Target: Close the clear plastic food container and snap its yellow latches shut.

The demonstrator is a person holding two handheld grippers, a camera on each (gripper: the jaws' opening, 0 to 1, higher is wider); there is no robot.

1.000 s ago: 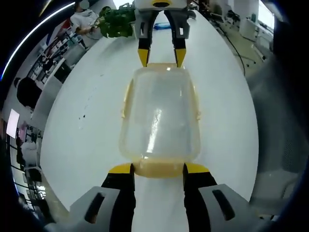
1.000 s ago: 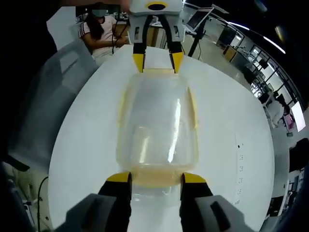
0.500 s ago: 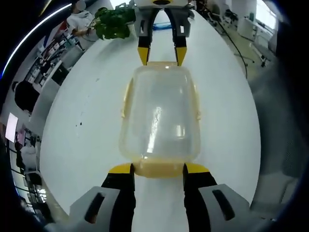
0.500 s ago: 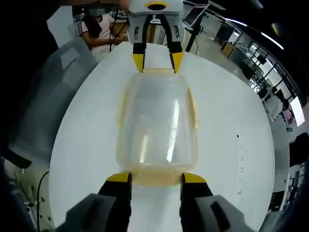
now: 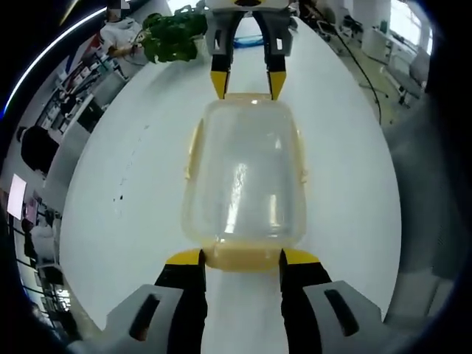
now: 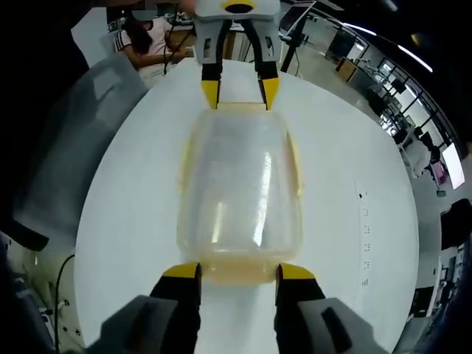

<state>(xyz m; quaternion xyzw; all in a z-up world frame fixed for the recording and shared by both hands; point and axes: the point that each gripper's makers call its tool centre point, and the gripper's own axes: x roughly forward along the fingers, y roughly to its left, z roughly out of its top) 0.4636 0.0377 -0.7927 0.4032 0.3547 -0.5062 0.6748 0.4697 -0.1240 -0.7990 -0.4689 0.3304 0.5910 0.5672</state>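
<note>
The container (image 5: pixel 245 177) lay lid-down-closed on the white counter (image 5: pixel 133 192), lengthwise between the two grippers. The left gripper (image 5: pixel 242 257) had its fingers wide, one at each side of the near yellow end latch (image 5: pixel 242 258). The right gripper (image 6: pixel 230 271) stood likewise at the opposite end latch (image 6: pixel 234 273). A plant (image 5: pixel 173 31) stood at the counter's far edge.

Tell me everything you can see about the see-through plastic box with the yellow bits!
The clear plastic food container is a rounded rectangle with its lid on, lying flat on the white round table. Yellow latches sit at both short ends, and thin yellow strips run along the long sides. It looks empty. The left gripper straddles one end latch and the right gripper straddles the other.
</note>
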